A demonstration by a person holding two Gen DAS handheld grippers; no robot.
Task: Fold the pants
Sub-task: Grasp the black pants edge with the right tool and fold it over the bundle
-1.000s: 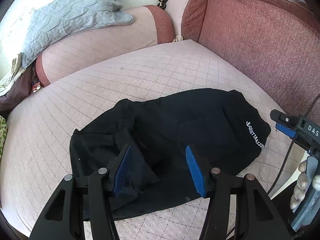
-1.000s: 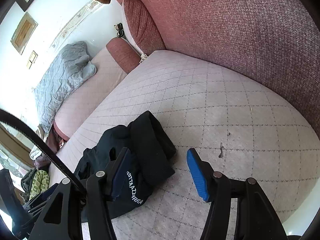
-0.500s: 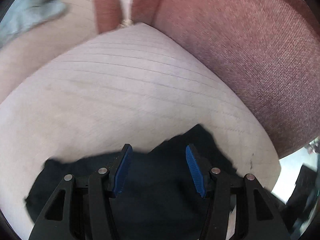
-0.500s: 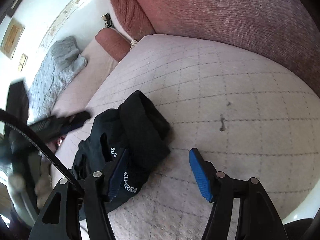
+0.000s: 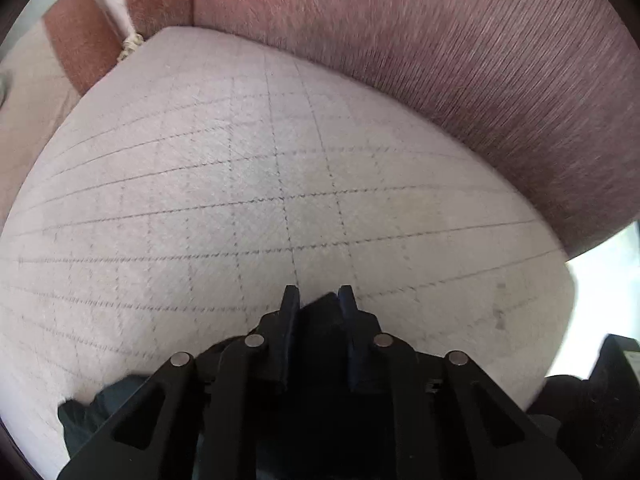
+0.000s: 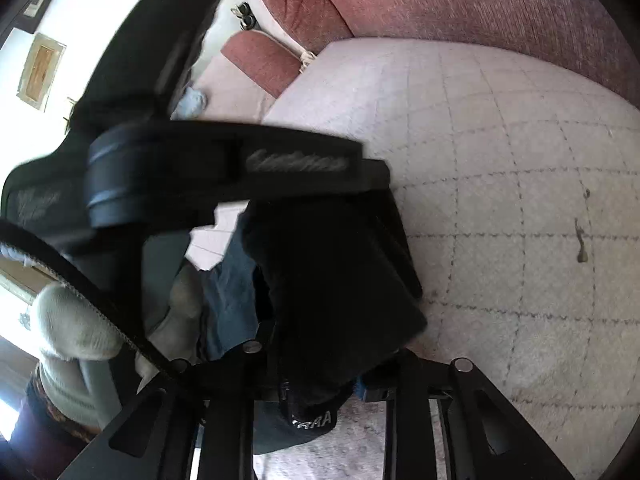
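Observation:
The black pants lie bunched on the pale quilted sofa seat [image 5: 280,168]. In the left wrist view my left gripper [image 5: 318,300] is shut on a fold of the black pants [image 5: 320,320], the cloth pinched between the blue pads. In the right wrist view the pants [image 6: 340,280] fill the space between my right gripper's fingers [image 6: 320,364]; the pads are mostly hidden by the cloth, and white lettering [image 6: 312,422] shows on the waistband below. The left gripper's black body [image 6: 240,164] crosses above the pants, held by a gloved hand [image 6: 76,320].
The dusty-red sofa backrest [image 5: 460,60] rises behind the seat, with a red bolster cushion [image 6: 260,60] at the corner. A small dark stain [image 6: 580,240] marks the seat to the right. The seat's front edge is near on the right [image 5: 560,320].
My left gripper swung right to the waistband end, dropped low and closed on the pants. My right gripper moved forward onto the pants' waistband end, so cloth now fills its jaws.

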